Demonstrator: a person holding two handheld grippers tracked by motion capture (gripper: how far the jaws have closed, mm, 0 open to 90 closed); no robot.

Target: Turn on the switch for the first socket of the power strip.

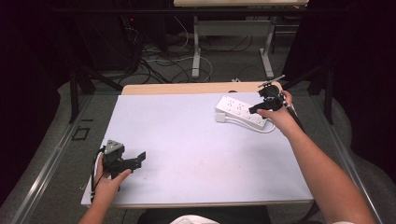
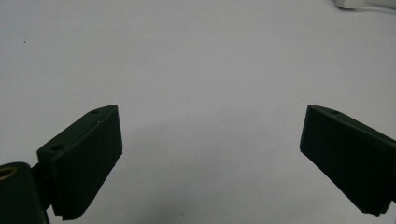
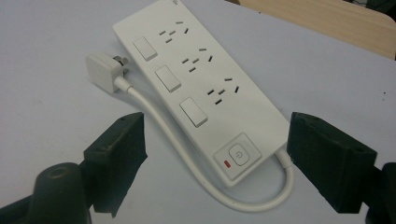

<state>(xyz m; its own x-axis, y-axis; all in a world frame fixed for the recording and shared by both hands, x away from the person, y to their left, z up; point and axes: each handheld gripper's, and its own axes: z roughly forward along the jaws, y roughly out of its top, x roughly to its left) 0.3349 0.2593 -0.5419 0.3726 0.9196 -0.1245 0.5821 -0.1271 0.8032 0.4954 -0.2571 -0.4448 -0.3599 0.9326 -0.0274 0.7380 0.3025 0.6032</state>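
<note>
Two grippers are open: the right gripper [image 3: 215,156] hovers over the power strip [image 3: 201,84] at the far right, reaching for it. Next, I think, it must lower and close around the strip's near end; the left gripper [image 2: 210,158] waits, empty, near left.

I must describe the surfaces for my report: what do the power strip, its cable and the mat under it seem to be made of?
Power strip: seemingly hard white plastic, smooth and slightly glossy, with moulded slots and buttons.
Cable: probably rubbery white plastic sheath; it bends in a soft loop.
Mat: matte pale sheet, perhaps paper or vinyl; flat, no shine; I cannot tell which.
</note>
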